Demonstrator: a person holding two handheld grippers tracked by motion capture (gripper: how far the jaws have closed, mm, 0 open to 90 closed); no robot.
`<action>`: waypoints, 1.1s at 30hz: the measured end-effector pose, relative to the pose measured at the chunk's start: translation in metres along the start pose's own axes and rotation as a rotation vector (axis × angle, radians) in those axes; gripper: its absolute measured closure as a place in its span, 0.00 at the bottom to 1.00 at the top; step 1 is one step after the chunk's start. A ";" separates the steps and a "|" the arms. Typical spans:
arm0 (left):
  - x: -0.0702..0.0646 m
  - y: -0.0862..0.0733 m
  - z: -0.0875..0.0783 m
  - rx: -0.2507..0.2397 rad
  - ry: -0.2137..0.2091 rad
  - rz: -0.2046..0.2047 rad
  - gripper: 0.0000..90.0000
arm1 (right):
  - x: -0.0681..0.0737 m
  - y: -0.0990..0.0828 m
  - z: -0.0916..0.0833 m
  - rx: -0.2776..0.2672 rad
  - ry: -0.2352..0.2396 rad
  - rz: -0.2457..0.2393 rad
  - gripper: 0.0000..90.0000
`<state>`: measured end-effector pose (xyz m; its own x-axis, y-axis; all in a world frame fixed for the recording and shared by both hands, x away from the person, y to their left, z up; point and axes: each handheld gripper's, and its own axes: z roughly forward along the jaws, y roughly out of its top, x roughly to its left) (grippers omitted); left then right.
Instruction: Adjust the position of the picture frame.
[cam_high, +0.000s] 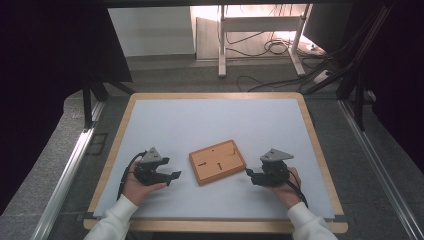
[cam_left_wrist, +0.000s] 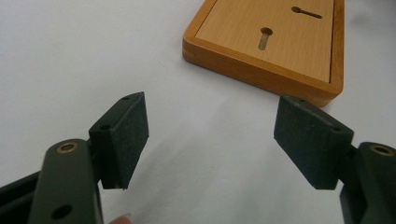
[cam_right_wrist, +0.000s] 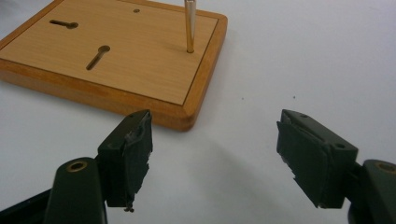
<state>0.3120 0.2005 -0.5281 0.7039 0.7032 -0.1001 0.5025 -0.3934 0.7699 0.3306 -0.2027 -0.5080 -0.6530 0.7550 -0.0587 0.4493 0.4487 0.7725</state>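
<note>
Lying flat between both hands, the wooden pegboard base (cam_high: 217, 161) runs its long axis gripper to gripper, left gripper (cam_high: 172, 175) and right gripper (cam_high: 250, 173) wide open, empty, equally near.

No readable text, label, brand, number or sign appears on anything here.

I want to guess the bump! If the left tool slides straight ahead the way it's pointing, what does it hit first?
Probably the wooden board: the open left tool points toward its near edge, with bare white table between. It is hard to judge how far off.
</note>
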 end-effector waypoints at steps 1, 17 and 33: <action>0.000 0.000 0.000 0.001 0.000 0.000 0.29 | 0.001 0.002 0.001 -0.001 0.000 -0.003 0.31; 0.002 -0.001 0.000 -0.002 -0.006 0.001 0.29 | 0.019 0.030 0.038 -0.024 0.018 -0.054 0.50; 0.003 -0.001 -0.001 -0.008 -0.001 0.002 0.28 | 0.017 0.046 0.072 -0.030 -0.004 -0.049 0.82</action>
<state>0.3133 0.2039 -0.5283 0.7055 0.7018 -0.0987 0.4967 -0.3903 0.7752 0.3839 -0.1345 -0.5195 -0.6713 0.7345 -0.0993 0.3984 0.4705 0.7873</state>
